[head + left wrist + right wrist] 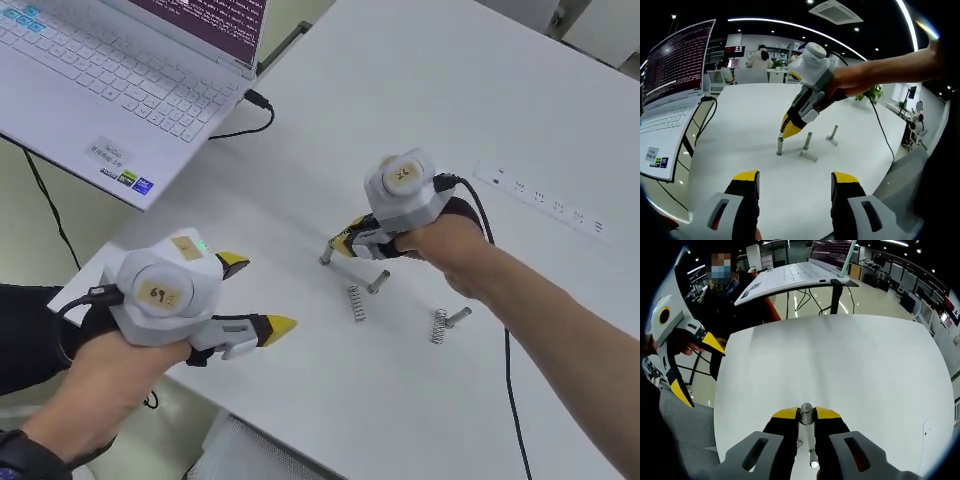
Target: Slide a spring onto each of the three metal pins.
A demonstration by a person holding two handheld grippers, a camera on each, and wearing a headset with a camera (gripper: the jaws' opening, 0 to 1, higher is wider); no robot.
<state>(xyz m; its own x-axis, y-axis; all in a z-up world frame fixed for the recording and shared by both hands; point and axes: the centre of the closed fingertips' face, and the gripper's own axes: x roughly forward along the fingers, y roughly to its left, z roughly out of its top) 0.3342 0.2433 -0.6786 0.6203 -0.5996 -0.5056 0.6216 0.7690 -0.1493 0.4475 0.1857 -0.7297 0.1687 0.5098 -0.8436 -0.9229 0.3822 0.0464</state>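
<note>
Three short metal pins stand on the white table (pixel 420 90). My right gripper (pixel 345 243) is shut on a small spring (pixel 806 416) right at the top of the left pin (pixel 327 256); whether the spring is over the pin's tip I cannot tell. The same pin (pixel 780 146) stands under the right gripper (pixel 789 131) in the left gripper view. The middle pin (pixel 378 283) is bare, with a loose spring (pixel 355 302) lying beside it. The right pin (pixel 457 317) has a spring (pixel 438 326) at its base. My left gripper (pixel 255 295) is open near the table's front edge.
An open laptop (pixel 130 80) sits at the back left with a black cable (pixel 240 125) plugged into its side. A white power strip (pixel 550 205) lies at the right. The table's front edge runs just behind the left gripper (pixel 795 176).
</note>
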